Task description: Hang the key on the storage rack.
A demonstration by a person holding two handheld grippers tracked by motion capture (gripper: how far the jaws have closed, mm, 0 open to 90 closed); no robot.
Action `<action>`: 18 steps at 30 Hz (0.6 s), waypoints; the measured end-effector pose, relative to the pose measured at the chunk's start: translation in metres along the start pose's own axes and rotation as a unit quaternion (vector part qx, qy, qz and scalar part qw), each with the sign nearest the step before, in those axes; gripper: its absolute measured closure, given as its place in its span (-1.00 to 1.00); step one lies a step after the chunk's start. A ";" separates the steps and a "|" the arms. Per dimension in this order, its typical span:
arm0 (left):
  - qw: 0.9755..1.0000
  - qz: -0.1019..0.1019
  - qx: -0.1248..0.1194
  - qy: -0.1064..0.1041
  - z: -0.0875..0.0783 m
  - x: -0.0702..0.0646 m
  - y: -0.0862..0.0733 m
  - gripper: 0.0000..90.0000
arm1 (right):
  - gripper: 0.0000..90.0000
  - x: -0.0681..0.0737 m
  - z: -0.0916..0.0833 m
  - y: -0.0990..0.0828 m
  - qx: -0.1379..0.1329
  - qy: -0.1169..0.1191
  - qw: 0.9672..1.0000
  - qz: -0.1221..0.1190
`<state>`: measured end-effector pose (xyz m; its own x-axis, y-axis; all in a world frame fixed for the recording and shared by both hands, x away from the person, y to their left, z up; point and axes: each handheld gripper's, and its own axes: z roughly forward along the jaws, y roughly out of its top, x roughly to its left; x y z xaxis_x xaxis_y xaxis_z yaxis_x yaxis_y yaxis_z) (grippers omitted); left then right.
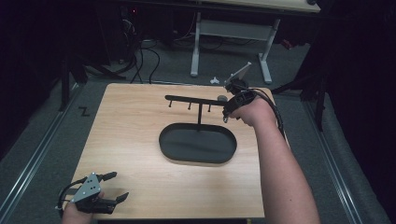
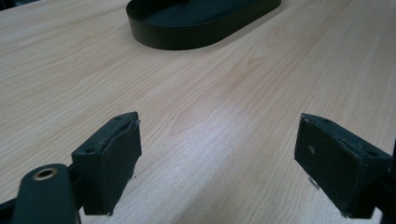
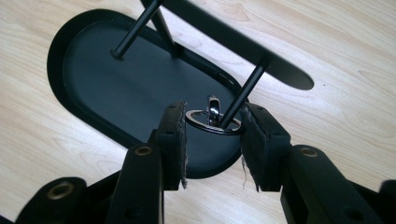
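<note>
Ring going onto the stand's end peg

Right gripper [image 3: 212, 133] pinches the ring [image 3: 211, 122] around the peg [image 3: 240, 99], unreleased; left gripper [image 2: 217, 158] spread, idle.

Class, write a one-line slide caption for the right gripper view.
Right tongs grip a metal ring threaded on a peg of the black stand, above its oval tray.

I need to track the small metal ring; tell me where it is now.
In the right gripper view, the small shiny metal ring sits between the right gripper jaws, around a black peg of the stand over the black oval tray.
</note>
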<state>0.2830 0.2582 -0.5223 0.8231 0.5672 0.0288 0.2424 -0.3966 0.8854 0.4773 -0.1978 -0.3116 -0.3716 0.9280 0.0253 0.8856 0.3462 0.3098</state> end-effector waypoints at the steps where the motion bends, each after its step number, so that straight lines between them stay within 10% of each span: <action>1: 1.000 0.000 0.000 0.000 0.000 0.000 0.000 -0.66 | 0.38 -0.001 0.001 0.001 -0.001 -0.001 1.000 0.001; 18: 1.000 0.002 0.004 -0.001 0.000 -0.001 0.000 -0.66 | 0.36 -0.006 -0.002 0.003 -0.016 -0.008 1.000 0.019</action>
<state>0.2827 0.2575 -0.5224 0.8250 0.5643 0.0321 0.2423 -0.4043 0.8820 0.4813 -0.2026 -0.3092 -0.3325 0.9429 0.0221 0.8897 0.3058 0.3389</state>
